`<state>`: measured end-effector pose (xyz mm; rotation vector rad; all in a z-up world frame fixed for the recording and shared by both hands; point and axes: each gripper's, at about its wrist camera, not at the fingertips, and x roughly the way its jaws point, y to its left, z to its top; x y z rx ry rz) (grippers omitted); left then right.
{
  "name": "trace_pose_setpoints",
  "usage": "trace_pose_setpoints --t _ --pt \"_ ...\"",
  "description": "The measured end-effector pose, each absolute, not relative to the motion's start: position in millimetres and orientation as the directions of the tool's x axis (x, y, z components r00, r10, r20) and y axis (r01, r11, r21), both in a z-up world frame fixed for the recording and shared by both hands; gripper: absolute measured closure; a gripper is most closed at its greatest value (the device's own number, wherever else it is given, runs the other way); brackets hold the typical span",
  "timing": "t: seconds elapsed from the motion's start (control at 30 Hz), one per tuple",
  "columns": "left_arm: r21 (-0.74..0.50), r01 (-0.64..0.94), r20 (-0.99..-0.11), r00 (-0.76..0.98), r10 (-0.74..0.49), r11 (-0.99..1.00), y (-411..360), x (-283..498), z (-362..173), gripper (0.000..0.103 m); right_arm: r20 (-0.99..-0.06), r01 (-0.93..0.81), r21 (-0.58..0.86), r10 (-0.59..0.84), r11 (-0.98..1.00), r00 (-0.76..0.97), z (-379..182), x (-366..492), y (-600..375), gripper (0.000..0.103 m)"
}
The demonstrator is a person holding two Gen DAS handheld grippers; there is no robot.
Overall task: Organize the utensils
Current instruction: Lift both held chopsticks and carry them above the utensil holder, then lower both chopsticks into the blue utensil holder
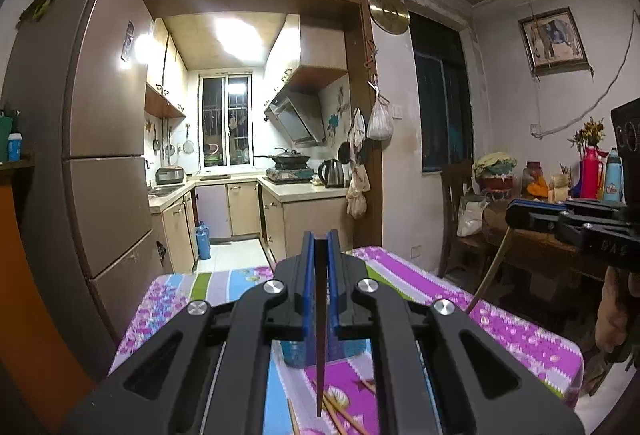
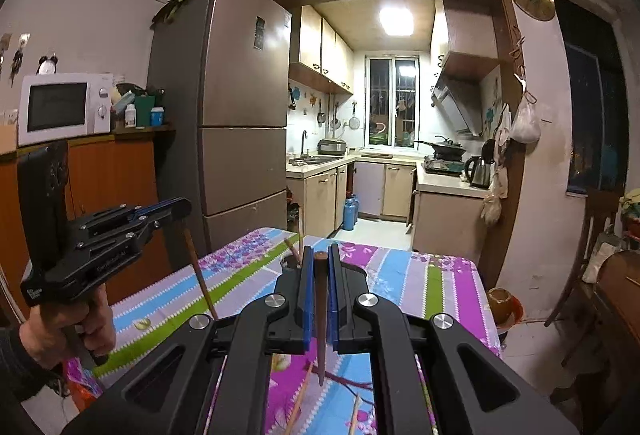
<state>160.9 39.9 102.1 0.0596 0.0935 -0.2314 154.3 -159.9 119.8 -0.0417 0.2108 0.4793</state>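
Two chopsticks hang point-down above the holder cup (image 2: 290, 262) on the floral tablecloth (image 2: 400, 275), one pinched upright in the left gripper (image 1: 320, 255), one in the right gripper (image 2: 320, 267), which looks nearer it.

Setting: lived-in home, dining room opening onto a small kitchen. Evidence: tall bronze three-door refrigerator (image 2: 240, 107) by the doorway; white microwave oven (image 2: 64, 107) on an orange wooden cabinet (image 2: 116, 171); table under a floral striped purple-blue-green cloth (image 2: 400, 275); beige kitchen cabinets (image 1: 240, 209); slanted steel range hood (image 1: 296, 119); steel electric kettle (image 1: 333, 173); framed picture (image 1: 554, 39) on the wall.
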Motion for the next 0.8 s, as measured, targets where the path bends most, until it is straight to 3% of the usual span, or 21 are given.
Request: trace_pose_setpoints --t 0.53,0.8 --pt "0.005 0.165 0.029 0.986 -0.165 0.986 55 213 196 0.098 -0.149 -0.426 -0.01 0.42 0.905 0.895 213 235 -145 0.095" --pt "-0.028 0.162 0.037 0.986 -0.161 0.986 53 254 203 0.098 -0.194 -0.408 0.033 0.407 0.912 0.893 211 290 -141 0.095"
